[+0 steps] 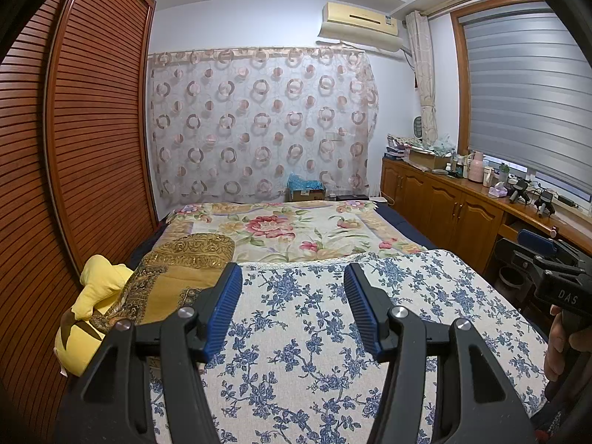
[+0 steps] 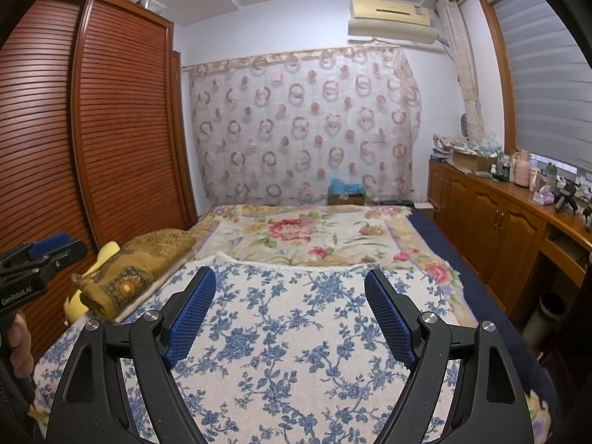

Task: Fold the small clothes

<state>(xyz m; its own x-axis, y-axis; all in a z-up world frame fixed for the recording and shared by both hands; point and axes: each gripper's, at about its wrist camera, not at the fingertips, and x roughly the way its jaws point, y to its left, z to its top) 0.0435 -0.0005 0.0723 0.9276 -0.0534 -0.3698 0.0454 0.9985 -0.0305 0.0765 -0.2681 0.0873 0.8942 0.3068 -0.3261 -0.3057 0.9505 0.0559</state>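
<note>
A white cloth with blue flowers (image 1: 307, 333) (image 2: 296, 333) lies flat over the near part of the bed, under both grippers. My left gripper (image 1: 292, 273) hovers over it, jaws open, with nothing between the blue pads (image 1: 222, 310). My right gripper (image 2: 290, 275) also stands open and empty above the same cloth. Each gripper shows in the other's view: the right gripper (image 1: 544, 255) at the right edge, the left gripper (image 2: 51, 246) at the left edge, each held by a hand. No small garment is plainly in view.
A gold patterned fabric (image 1: 177, 277) (image 2: 148, 255) and a yellow soft toy (image 1: 96, 296) lie at the bed's left side. A pink-flowered blanket (image 1: 288, 229) covers the far bed. A slatted wardrobe (image 1: 92, 129) stands left, a wooden cabinet (image 1: 444, 203) with clutter right.
</note>
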